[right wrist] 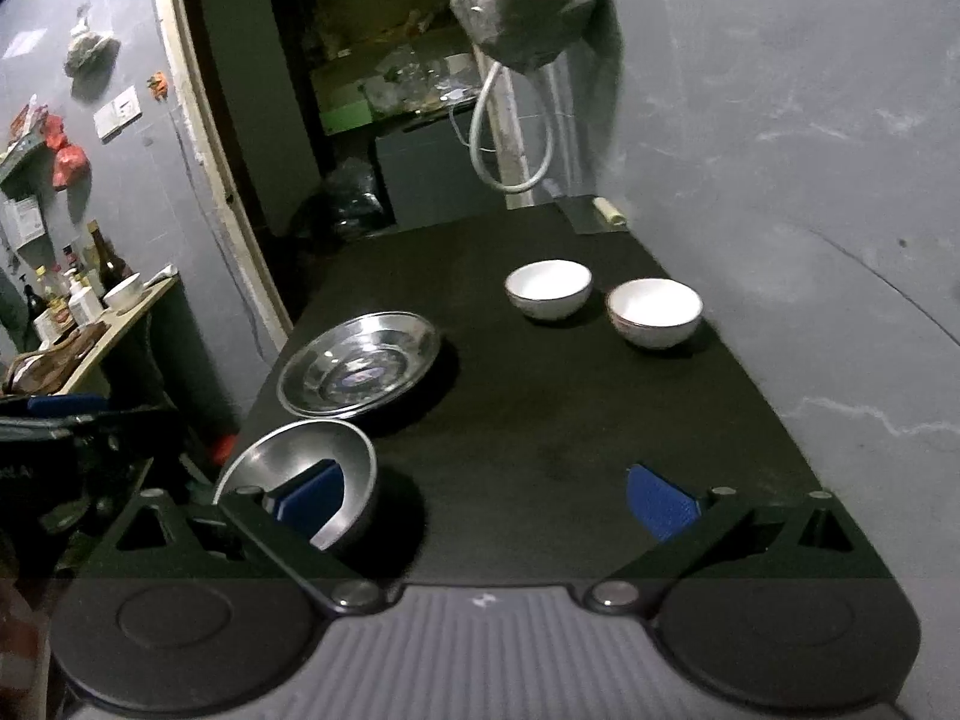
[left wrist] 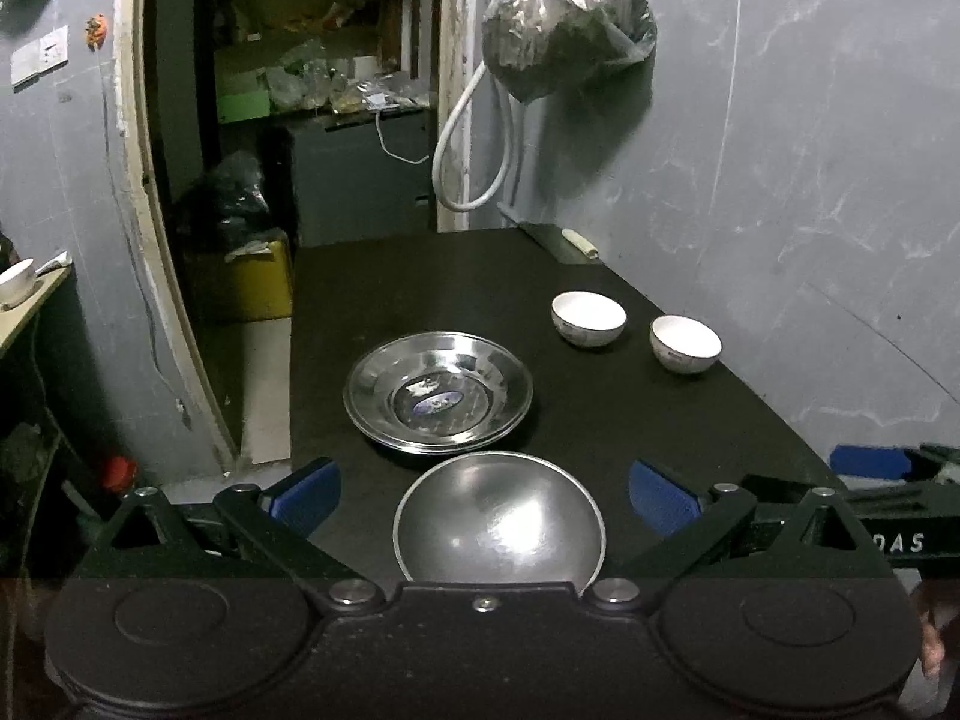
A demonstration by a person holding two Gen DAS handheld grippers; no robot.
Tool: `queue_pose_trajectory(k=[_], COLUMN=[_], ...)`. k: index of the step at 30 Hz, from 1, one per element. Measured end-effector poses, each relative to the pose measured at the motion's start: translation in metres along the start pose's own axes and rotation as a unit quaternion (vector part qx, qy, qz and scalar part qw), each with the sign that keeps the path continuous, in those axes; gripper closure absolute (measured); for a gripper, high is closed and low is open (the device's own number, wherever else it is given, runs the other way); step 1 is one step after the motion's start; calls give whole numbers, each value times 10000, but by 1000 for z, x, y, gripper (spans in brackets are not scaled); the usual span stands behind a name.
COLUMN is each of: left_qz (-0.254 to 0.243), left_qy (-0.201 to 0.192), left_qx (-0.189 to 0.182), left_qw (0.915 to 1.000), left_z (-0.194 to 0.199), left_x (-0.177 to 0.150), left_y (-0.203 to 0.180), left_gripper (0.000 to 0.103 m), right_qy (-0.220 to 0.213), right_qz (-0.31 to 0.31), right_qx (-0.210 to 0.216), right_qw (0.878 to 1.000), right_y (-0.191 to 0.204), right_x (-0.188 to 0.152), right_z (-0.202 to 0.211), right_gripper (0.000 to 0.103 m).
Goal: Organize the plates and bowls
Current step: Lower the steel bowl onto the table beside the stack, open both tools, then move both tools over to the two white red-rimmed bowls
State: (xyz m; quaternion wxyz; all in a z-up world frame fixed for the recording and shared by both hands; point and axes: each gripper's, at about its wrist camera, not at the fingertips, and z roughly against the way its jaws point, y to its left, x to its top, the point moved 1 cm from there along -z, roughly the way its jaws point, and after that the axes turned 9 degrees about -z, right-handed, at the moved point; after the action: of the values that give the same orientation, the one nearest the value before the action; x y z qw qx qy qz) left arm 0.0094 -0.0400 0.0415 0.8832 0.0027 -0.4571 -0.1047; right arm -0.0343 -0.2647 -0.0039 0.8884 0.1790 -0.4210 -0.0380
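The left gripper [left wrist: 483, 495] is spread wide and empty, with the steel bowl [left wrist: 499, 519] directly ahead between its fingers, nearer it than the right gripper [right wrist: 483, 498], also wide and empty. Beyond lie one steel plate stack [left wrist: 438, 391] and two white bowls [left wrist: 588, 318] [left wrist: 684, 343] far right on the black table [left wrist: 630, 420]

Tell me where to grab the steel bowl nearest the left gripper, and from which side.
Probably pinch the thin rim of the steel bowl, one finger inside and one outside, coming from above on the near side. It sits upright and empty, wide between the open left gripper fingers.
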Motion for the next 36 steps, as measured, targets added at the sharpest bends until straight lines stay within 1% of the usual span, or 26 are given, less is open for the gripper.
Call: queue_pose_trajectory(k=[3, 5, 7, 10, 13, 18, 23, 26, 27, 29, 32, 36], left_qz=[125, 271, 356, 281, 187, -66, -355, -384, -346, -184, 10, 83], left_qy=[151, 293, 263, 181, 159, 136, 38, -5, 37, 321, 540, 716], left_qx=[183, 210, 165, 107, -107, -609, -1040, -1271, -1316, -1360, -1586, -1609], left_qw=[9996, 9990, 9989, 9994, 9996, 9980, 9939, 9911, 9907, 9900, 9859, 9843], left_z=[-3, -8, -9, -14, -25, -46, -66, -78, -83, -95, -109, -125], left_x=[2, 4, 7, 15, 20, 29, 40, 37, 35, 33, 34, 41], left_y=[6, 17, 25, 29, 25, 15, 10, 14, 15, 19, 23, 25], left_gripper=[1, 1, 1, 1, 1, 1, 1, 1, 1, 1, 1, 1], right_qy=[6, -29, -110, -191, -234, -321, -418, -345, -249, -14, 21, 147], right_qz=[-124, -174, -215, -295, -371, -506, -662, -791, -773, -745, -855, -989], right_qx=[-59, -130, -208, -368, -617, -1032, -1339, -1478, -1515, -1578, -1547, -1452], right_qw=[9999, 9998, 9995, 9987, 9971, 9929, 9879, 9852, 9851, 9846, 9842, 9843], right_y=[-8, -12, -16, -22, -27, -31, -29, -25, -24, -20, -22, -30], right_x=[-4, -4, -4, -3, -1, 4, 10, 5, 1, -4, -3, 6], right_z=[3, 7, 10, 12, 11, 9, 1, -10, -14, -19, -23, -39], right_gripper=[0, 0, 0, 0, 0, 0, 0, 0, 0, 0, 0, 0])
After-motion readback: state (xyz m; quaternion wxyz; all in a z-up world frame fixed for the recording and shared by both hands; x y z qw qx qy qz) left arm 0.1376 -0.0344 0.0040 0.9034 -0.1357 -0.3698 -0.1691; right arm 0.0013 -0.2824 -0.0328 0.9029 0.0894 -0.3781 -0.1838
